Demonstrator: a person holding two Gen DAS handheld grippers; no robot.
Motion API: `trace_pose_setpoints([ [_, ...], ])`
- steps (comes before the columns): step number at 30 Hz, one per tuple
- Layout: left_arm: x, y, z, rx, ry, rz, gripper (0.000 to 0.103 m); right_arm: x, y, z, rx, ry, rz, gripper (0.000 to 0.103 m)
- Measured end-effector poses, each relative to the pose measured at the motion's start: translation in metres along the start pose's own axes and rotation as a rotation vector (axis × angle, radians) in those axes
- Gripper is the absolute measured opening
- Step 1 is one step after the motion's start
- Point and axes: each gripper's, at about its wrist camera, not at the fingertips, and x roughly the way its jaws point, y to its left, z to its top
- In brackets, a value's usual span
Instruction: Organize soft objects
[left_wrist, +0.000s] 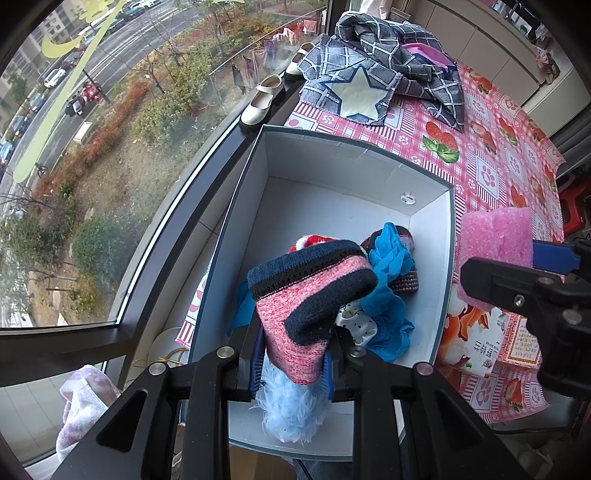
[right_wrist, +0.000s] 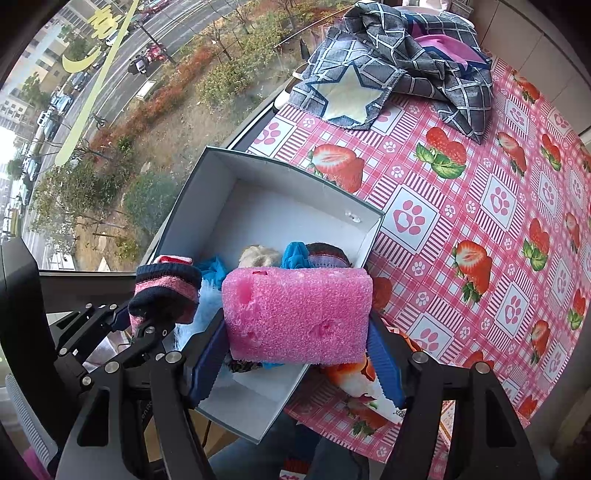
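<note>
A pink and navy knit hat hangs over the white box, with my left gripper shut on its lower part. A pale blue fluffy piece dangles below the hat between the jaws. Inside the box lie a blue cloth, a dark knitted item and a red and white knit. My right gripper is shut on a pink sponge block, held above the box's near right corner. In the right wrist view the hat sits at left.
A checked grey cloth with a pale star lies at the far end of the strawberry tablecloth. A printed packet rests right of the box. Cream shoes stand on the window ledge. A large window borders the left.
</note>
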Motion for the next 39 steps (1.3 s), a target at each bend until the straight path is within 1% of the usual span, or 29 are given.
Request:
trace_pose_setpoints([
  [22,0.0009,-0.0004,0.0013,0.0,0.0,0.002,0.027,0.0034,-0.004,0.004,-0.003,0.008,-0.006,0.071],
  [26,0.0044,0.0045,0.0008,-0.002,0.004,0.002,0.027,0.0052,-0.0051,0.0041,-0.008,0.011,-0.012,0.071],
  [30,0.0071,0.0059,0.0021,-0.002,0.011,0.001,0.027,0.006,-0.0024,0.0038,-0.035,0.003,-0.039,0.071],
  [39,0.007,0.0042,0.0027,0.001,0.015,0.001,0.027,0.0071,-0.0004,0.0048,-0.036,0.008,-0.04,0.071],
])
